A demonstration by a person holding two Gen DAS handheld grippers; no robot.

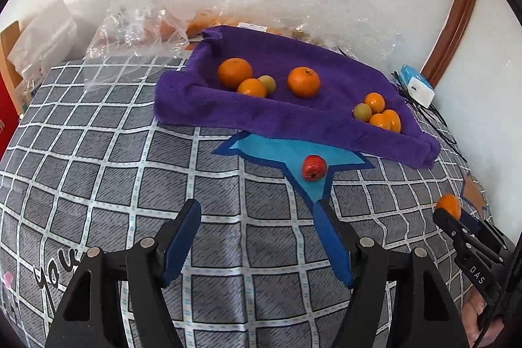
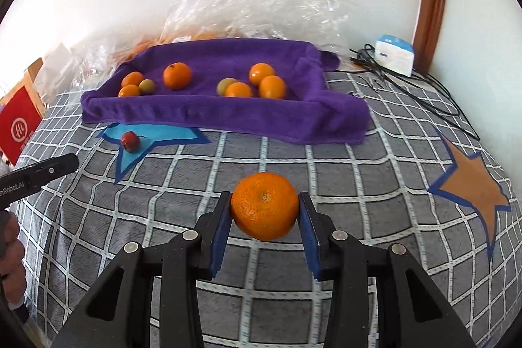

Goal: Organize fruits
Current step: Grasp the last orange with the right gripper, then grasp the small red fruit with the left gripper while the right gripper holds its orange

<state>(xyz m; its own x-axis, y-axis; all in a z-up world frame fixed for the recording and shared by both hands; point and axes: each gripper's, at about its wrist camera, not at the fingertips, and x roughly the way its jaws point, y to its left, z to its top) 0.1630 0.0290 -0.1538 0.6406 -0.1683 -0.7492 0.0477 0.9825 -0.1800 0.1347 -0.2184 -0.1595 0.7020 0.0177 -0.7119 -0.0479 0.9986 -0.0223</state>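
Observation:
My right gripper [image 2: 265, 201] is shut on an orange mandarin [image 2: 265, 206] and holds it above the checked cloth, left of an orange star patch [image 2: 473, 185]. In the left wrist view it shows at the right edge [image 1: 452, 211] with the mandarin [image 1: 449, 205]. My left gripper [image 1: 257, 207] is open and empty, just short of a small red apple [image 1: 314, 168] lying on a blue star patch [image 1: 277, 152]. The apple [image 2: 130, 142] also shows in the right wrist view. A purple towel [image 1: 326, 126] behind holds several mandarins [image 1: 303, 81] and two greenish fruits [image 1: 362, 112].
Crinkled clear plastic bags [image 2: 261, 8] with more fruit lie behind the towel by the wall. A white-blue box [image 2: 394, 54] and black cables [image 2: 424, 93] lie at the back right. A red box [image 2: 18, 126] stands at the left edge.

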